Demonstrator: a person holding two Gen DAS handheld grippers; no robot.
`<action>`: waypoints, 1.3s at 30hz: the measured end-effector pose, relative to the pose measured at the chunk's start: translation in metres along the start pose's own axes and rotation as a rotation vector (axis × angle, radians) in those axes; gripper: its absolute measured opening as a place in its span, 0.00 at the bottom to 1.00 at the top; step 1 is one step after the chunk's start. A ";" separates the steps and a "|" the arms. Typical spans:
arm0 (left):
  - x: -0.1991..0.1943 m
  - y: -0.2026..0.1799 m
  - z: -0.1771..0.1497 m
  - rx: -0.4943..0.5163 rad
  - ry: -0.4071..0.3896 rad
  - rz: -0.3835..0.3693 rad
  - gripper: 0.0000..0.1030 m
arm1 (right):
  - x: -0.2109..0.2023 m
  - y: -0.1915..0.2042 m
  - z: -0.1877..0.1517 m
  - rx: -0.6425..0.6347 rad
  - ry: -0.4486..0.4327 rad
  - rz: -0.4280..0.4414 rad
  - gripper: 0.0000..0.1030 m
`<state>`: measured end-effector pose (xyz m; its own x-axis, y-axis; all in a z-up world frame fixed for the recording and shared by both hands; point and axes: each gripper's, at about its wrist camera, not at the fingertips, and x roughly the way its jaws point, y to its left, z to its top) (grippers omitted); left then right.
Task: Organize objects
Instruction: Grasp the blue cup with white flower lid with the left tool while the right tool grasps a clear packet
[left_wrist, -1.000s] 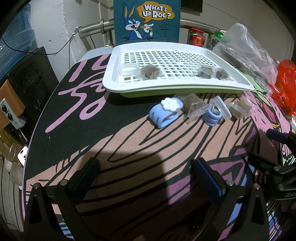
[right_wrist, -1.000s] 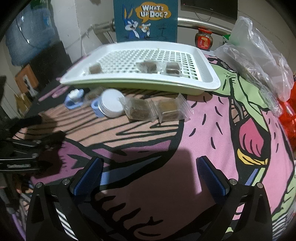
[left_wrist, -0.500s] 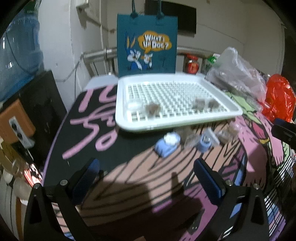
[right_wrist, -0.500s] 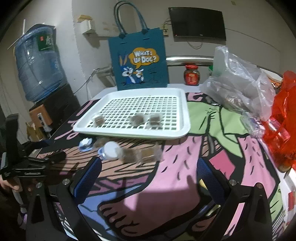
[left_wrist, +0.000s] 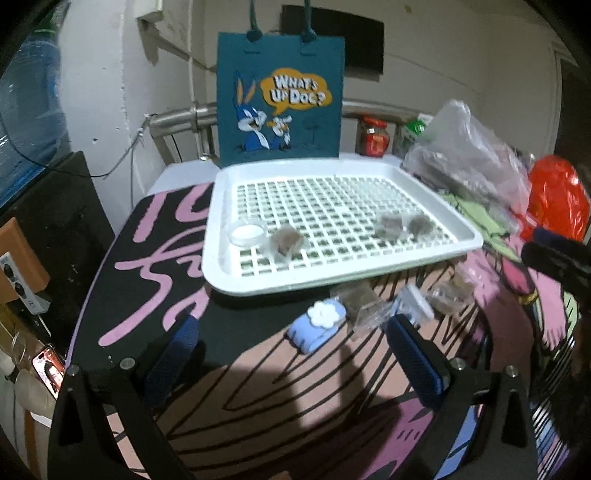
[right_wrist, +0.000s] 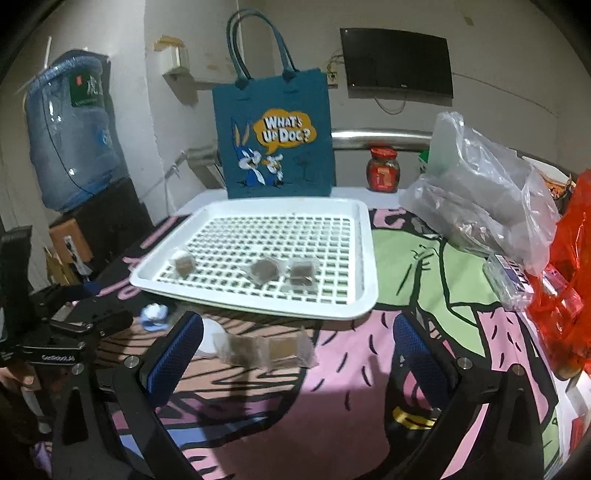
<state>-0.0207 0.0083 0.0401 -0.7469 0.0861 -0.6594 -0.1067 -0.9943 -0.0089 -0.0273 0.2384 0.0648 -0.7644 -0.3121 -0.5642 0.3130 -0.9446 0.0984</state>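
Note:
A white slotted tray (left_wrist: 369, 280) (right_wrist: 258, 306) sits on the patterned table and holds three wrapped brown cubes (left_wrist: 284, 240) (right_wrist: 264, 271) and a clear round lid (left_wrist: 247, 232). In front of it lie a blue flower clip (left_wrist: 317, 326) (right_wrist: 155, 314), a small blue jar with a white lid (left_wrist: 413, 306) (right_wrist: 208, 336) and more wrapped cubes (left_wrist: 362, 306) (right_wrist: 258, 349). My left gripper (left_wrist: 295, 362) is open and empty above the table, short of the clip. My right gripper (right_wrist: 295, 362) is open and empty, short of the loose cubes.
A teal Bugs Bunny tote bag (left_wrist: 279, 99) (right_wrist: 275, 136) stands behind the tray. A clear plastic bag (right_wrist: 480, 192) and a red bag (right_wrist: 569, 288) lie at the right, with a red jar (right_wrist: 383, 173) behind. A water bottle (right_wrist: 74, 133) stands at the left.
Both grippers have lifted and pulled back from the table, so the tray and objects look smaller and farther. Both stay open. Nothing on the table has moved.

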 end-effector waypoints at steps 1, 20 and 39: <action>0.003 0.000 -0.001 0.004 0.009 -0.002 1.00 | 0.003 -0.002 -0.001 0.001 0.008 -0.003 1.00; 0.041 0.005 -0.002 -0.013 0.149 -0.034 0.76 | 0.055 -0.006 -0.017 -0.060 0.174 -0.051 0.91; 0.044 0.004 -0.001 -0.032 0.157 -0.104 0.19 | 0.072 0.003 -0.021 -0.059 0.260 0.093 0.26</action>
<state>-0.0531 0.0081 0.0105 -0.6211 0.1801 -0.7627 -0.1555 -0.9822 -0.1053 -0.0691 0.2152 0.0073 -0.5630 -0.3530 -0.7473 0.4131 -0.9033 0.1155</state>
